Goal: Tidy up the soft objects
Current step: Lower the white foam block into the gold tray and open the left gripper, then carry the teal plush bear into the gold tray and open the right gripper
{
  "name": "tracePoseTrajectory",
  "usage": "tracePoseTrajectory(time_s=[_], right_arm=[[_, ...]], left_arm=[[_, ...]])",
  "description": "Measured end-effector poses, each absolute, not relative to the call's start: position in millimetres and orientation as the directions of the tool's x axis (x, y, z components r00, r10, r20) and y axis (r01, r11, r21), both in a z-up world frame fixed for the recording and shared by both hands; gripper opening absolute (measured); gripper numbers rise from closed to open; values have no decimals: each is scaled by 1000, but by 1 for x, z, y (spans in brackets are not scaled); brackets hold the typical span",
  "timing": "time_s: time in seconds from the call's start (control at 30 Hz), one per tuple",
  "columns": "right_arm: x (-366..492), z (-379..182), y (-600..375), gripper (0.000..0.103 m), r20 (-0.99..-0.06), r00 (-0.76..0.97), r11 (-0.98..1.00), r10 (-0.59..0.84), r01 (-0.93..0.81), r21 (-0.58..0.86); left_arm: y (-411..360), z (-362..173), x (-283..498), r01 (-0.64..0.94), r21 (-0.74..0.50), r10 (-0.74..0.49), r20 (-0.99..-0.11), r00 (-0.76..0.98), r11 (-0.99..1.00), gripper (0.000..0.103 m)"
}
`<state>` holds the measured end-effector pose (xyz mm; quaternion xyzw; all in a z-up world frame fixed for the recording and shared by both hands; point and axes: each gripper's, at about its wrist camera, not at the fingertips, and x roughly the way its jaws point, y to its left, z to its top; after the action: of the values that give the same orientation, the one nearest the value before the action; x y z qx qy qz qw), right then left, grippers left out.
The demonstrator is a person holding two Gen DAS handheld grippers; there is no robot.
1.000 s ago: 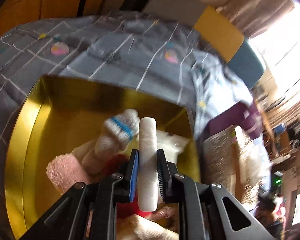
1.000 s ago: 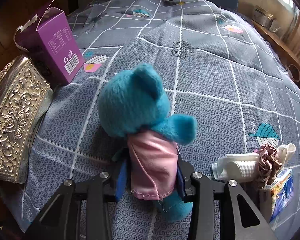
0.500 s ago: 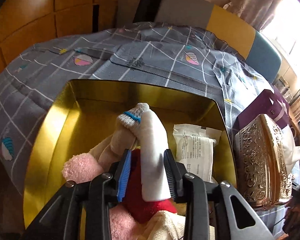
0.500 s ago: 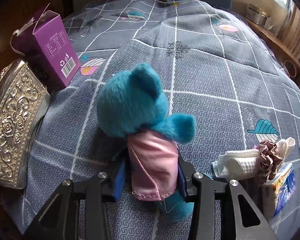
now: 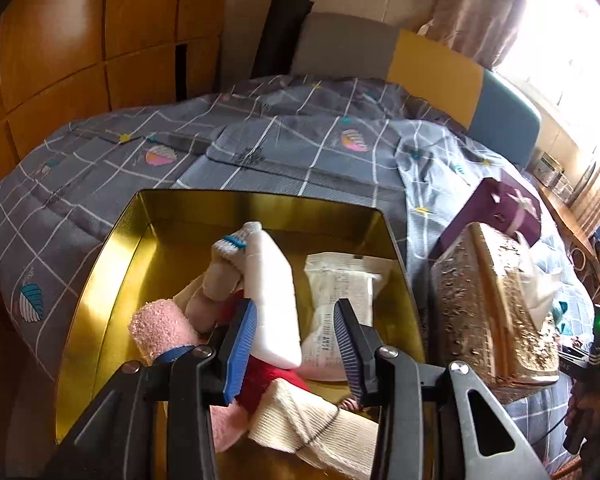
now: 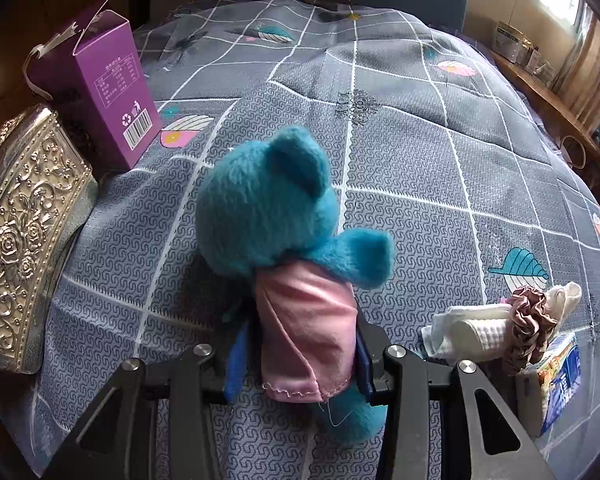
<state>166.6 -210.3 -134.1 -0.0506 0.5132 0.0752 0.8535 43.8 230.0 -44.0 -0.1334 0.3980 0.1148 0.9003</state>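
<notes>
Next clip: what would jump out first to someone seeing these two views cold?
The teal plush bear in its pink cloth, clamped at the body by the right gripper above the grey checked bedspread. In the left view, the shiny gold tin on the bed, heaped with socks and a white sponge block lying between the left gripper's open fingers. An embossed silvery-gold box stands beside the tin.

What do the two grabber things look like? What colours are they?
Both look alike. The left gripper and the right gripper have black angular arms with triangle-shaped holes and round silver screws. Each finger carries a blue ribbed pad. No cables or sleeves show on them.
</notes>
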Motion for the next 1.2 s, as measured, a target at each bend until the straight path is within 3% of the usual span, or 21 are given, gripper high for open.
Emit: tracePoseTrajectory(time_s=[0.33, 1.2], right_arm=[[164, -131, -213, 42, -881, 467, 990, 67, -140, 2], [191, -102, -230, 30, -886, 458, 995, 74, 31, 99]], left_arm=[[212, -27, 29, -246, -131, 83, -710, 700, 960, 40], [212, -32, 8, -221, -117, 73, -713, 698, 968, 42]])
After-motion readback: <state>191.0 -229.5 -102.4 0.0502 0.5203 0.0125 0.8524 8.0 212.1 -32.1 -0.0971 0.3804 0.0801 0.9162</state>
